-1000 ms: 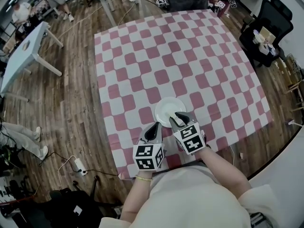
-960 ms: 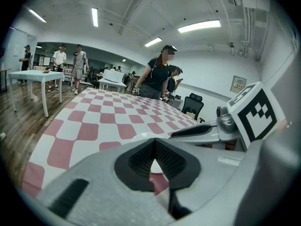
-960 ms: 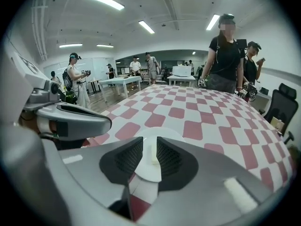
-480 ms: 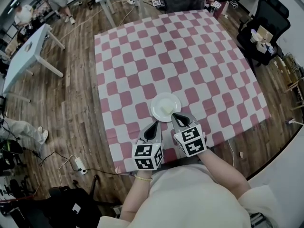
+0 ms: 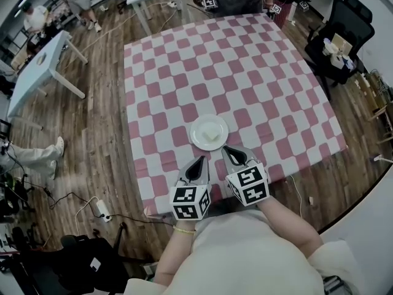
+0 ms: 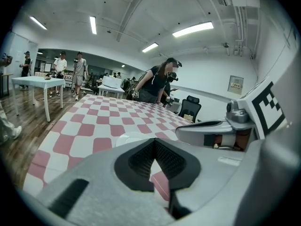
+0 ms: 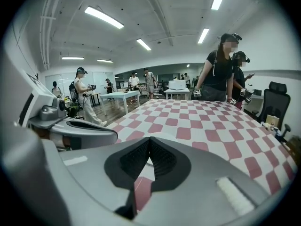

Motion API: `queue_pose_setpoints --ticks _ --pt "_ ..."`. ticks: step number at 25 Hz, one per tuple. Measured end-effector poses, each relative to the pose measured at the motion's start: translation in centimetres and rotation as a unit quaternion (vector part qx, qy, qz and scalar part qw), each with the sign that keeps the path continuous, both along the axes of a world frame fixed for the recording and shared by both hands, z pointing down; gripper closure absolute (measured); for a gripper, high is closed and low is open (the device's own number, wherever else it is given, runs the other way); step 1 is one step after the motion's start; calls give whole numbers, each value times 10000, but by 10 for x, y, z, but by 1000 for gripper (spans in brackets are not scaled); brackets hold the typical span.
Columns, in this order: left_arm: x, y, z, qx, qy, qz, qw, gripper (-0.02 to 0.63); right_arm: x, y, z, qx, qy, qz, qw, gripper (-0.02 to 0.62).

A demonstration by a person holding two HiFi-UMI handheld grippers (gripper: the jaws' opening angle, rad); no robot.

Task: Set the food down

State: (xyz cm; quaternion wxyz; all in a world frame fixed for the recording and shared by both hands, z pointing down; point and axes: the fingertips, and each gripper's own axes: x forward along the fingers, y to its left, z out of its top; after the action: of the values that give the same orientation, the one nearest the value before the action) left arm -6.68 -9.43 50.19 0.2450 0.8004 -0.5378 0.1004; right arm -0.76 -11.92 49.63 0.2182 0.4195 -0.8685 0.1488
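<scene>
Food (image 5: 212,137) sits on the white plate (image 5: 197,126) on the checked surface (image 5: 245,72), and I hold the left gripper (image 5: 198,165) and right gripper (image 5: 232,155) just beside that plate (both jaws closed, empty).

The checked cloth (image 5: 245,72) looks matt and soft, the white plate (image 5: 198,126) smooth, the floor (image 5: 98,134) grained wood planks.

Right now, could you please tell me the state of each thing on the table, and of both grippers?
Plate: upright on the cloth, holding the food.
Food: lying on the plate, not gripped.
Left gripper: shut, empty, short of the plate.
Right gripper: shut, empty, close to the plate's near rim.
Cloth: spread flat over the table.
</scene>
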Motion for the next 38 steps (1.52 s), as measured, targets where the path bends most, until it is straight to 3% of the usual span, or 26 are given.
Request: queue_pose_setpoints --ticks 20,38 --pt "29 49 -18 229 -47 12 9997 606 26 59 -33 354 -423 -44 9985 591" --pt "33 63 -22 296 -15 35 9996 606 32 74 -37 512 -514 40 9974 591"
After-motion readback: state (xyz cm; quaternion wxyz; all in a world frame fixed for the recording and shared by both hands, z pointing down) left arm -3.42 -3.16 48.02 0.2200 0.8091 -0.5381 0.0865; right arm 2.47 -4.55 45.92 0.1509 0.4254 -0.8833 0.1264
